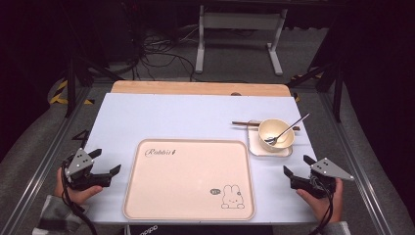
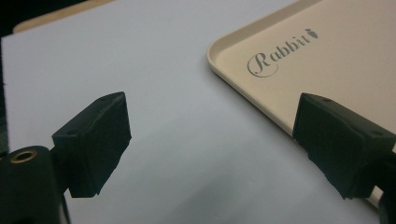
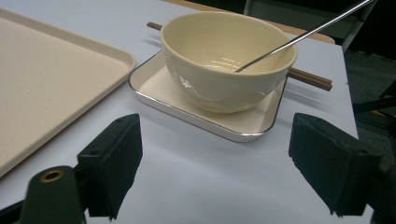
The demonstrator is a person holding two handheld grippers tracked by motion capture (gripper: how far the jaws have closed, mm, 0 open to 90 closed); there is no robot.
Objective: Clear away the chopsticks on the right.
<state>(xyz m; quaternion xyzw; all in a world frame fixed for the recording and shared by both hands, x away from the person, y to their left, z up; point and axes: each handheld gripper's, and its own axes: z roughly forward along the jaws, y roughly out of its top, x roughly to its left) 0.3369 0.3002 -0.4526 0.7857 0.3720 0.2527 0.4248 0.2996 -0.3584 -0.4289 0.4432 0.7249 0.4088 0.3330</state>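
Left hand-held gripper point(image 1: 100, 165) parked at the left edge of the table point(image 1: 161, 117), jaws spread, nothing between them, just beside the big cream rectangular plastic tray with a rabbit print point(image 1: 188, 178); aimed over the tray's near-left corner point(image 2: 261, 88). Right hand-held gripper point(image 1: 297, 166) low at the right edge, jaws likewise released and empty, pointed straight at the cream round ceramic bowl point(image 3: 224, 60). Bowl seated on a small white square dish with a dark rim point(image 3: 243, 123), beyond the tray's far-right corner, dish just clear of the tray. Long thin metal spoon point(image 3: 299, 37) leaning in the bowl, handle sticking out over the rim to the far right. Dark brown wooden chopsticks point(image 3: 313, 79) laid flat behind the dish, partly hidden by the bowl. Tray bare, likely the landing spot. Probably lined up for a first reach on the bowl set; wide jaws suit the dish edge or bowl rim.
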